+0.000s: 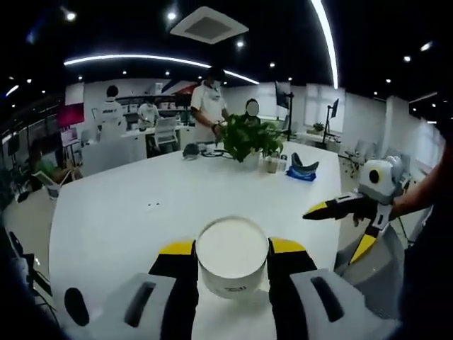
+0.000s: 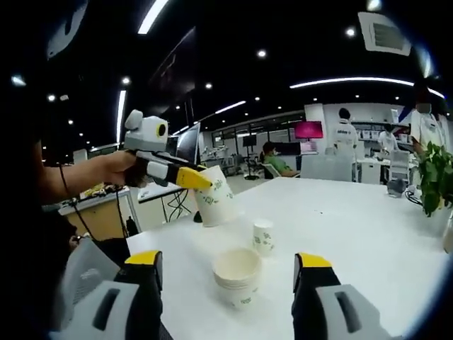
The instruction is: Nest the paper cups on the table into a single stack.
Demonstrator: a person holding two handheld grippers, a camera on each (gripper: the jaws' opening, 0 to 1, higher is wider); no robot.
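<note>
In the left gripper view a white paper cup [image 1: 232,258] sits between my left gripper's [image 1: 232,249] yellow-tipped jaws, rim towards the camera, and the jaws are shut on it. The right gripper view shows that same cup [image 2: 216,200] tilted in the air above the table, held by the left gripper [image 2: 192,178]. Below it a nested stack of cups [image 2: 237,278] stands on the white table [image 2: 354,227]. A single small cup [image 2: 263,236] stands upright just behind the stack. My right gripper [image 2: 228,261] is open, its jaws on either side of the stack from the near side; it also appears as the right gripper [image 1: 340,228].
A potted plant [image 1: 248,138] and a blue object [image 1: 301,170] stand at the table's far side. Several people stand or sit beyond it, by desks and chairs. The table's curved edge [image 1: 60,212] runs on the left. A person's hand [image 2: 113,168] holds the left gripper.
</note>
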